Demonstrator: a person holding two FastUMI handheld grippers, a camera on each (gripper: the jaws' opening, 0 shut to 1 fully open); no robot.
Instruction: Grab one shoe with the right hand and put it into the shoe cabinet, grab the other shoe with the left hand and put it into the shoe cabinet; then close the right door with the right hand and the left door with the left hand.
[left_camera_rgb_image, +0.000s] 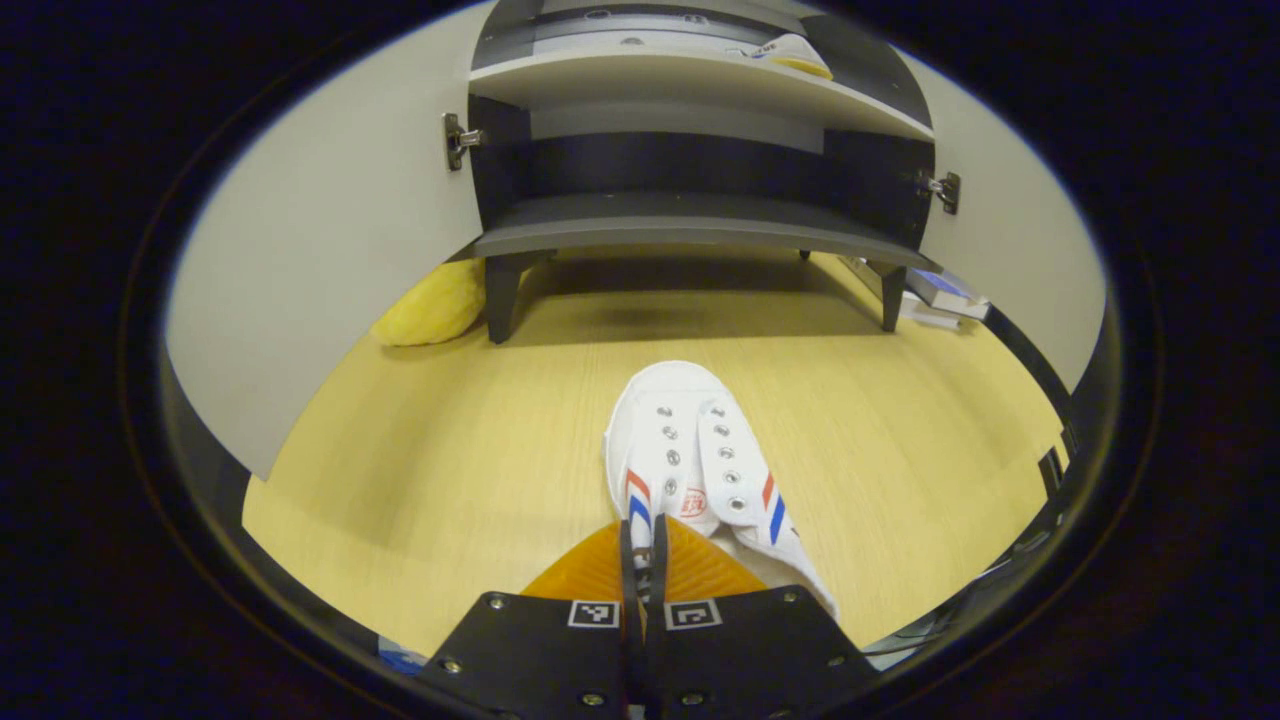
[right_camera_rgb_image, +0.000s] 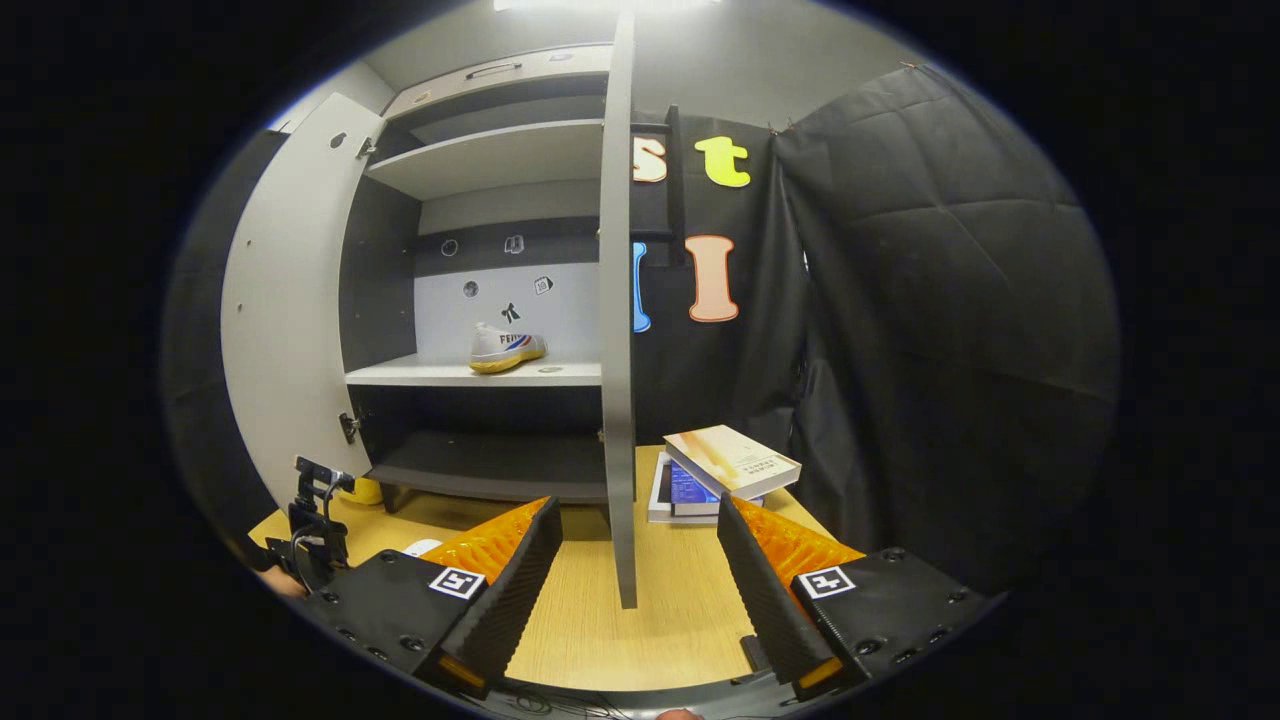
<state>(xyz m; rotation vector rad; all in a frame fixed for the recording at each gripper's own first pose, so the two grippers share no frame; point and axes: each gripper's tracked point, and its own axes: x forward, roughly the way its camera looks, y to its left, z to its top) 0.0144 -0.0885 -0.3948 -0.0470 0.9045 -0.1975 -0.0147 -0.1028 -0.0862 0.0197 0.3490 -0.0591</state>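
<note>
**Second shoe pinched at the collar, first shoe already shelved**

In the left gripper view, we see the left gripper (left_camera_rgb_image: 643, 560) with its fingers pressed nearly together, pinching the side collar of a white canvas shoe (left_camera_rgb_image: 690, 455) that lies on the pale wooden desk (left_camera_rgb_image: 430, 470), toe toward the shoe cabinet (left_camera_rgb_image: 700, 230). The shoe sits near the middle of the desk, well apart from the cabinet's legs. A yellow cushion (left_camera_rgb_image: 430, 305) rests by the cabinet's left leg.

We judge the shoe light and soft: the canvas may fold and the toe may sag, so a hold on the firmer heel or rubber sole edge would carry it more steadily.

In the right gripper view, the right gripper (right_camera_rgb_image: 635, 560) has its fingers spread wide, holding nothing, either side of the right door (right_camera_rgb_image: 618, 300). The other shoe (right_camera_rgb_image: 507, 349) stands on the cabinet's middle shelf. Stacked books (right_camera_rgb_image: 720, 470) lie at the desk's far right edge.
</note>
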